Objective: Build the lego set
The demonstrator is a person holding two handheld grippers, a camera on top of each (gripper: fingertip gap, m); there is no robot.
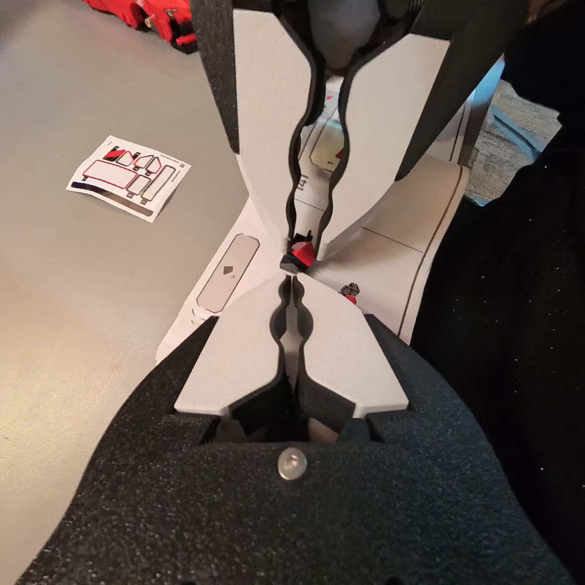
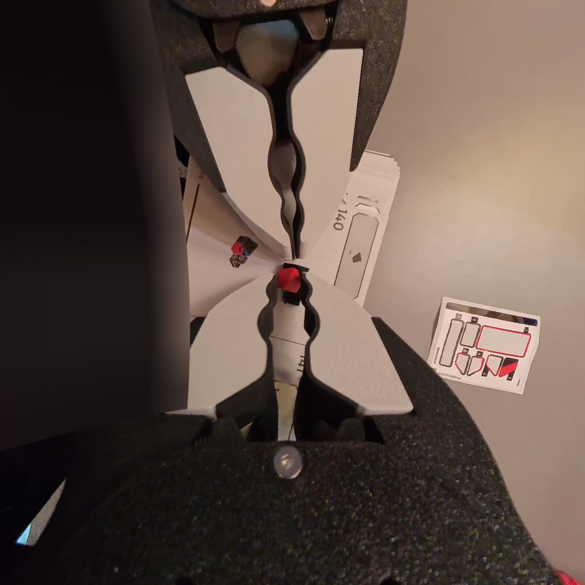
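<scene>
A small red and black lego assembly (image 1: 300, 253) hangs above the open instruction booklet (image 1: 228, 275). My right gripper (image 2: 288, 281) is shut on it, with the red part (image 2: 287, 279) showing between its white fingers. In the left wrist view the right gripper (image 1: 300, 242) reaches in from the top. My left gripper (image 1: 290, 278) is shut, and its tips touch the black part (image 1: 289, 266) of the assembly. In the right wrist view the left gripper (image 2: 296, 254) comes from the top and meets the piece tip to tip. Whether it pinches an edge is hidden.
A sticker sheet (image 1: 126, 177) lies on the grey table, also in the right wrist view (image 2: 484, 345). A red lego model (image 1: 152, 15) sits at the far left edge. The booklet (image 2: 364, 228) lies near the table's edge, beside a dark area (image 1: 506, 348). The tips of both grippers are at nearly the same place.
</scene>
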